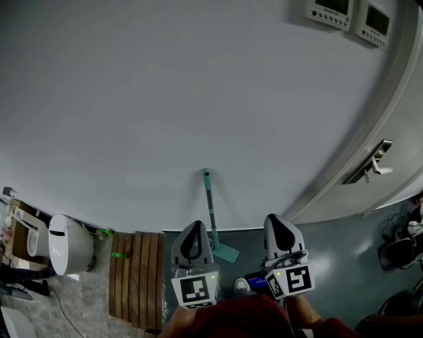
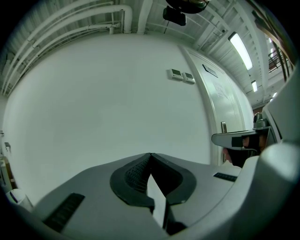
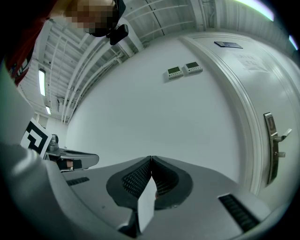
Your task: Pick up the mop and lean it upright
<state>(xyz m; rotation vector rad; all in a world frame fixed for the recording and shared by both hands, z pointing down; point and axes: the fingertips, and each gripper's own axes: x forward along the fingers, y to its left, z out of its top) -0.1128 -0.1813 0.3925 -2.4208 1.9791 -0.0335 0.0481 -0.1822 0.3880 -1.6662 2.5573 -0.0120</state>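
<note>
A teal mop (image 1: 211,211) leans upright against the white wall (image 1: 198,99), its flat head (image 1: 225,253) on the grey floor. My left gripper (image 1: 193,232) hangs just left of the handle, apart from it, its jaws pressed together with nothing between them. My right gripper (image 1: 279,231) is to the right of the mop, also shut and empty. In the left gripper view the closed jaw tips (image 2: 150,154) point at bare wall. The right gripper view shows the same, with its tips (image 3: 151,158) meeting. The mop is not visible in either gripper view.
A wooden slatted mat (image 1: 137,277) lies at the left, with a white bin-like unit (image 1: 66,244) beyond it. A white door (image 1: 370,132) with a metal handle (image 1: 373,164) stands at the right. Two wall controllers (image 1: 347,14) hang high up. My shoe (image 1: 242,286) shows below.
</note>
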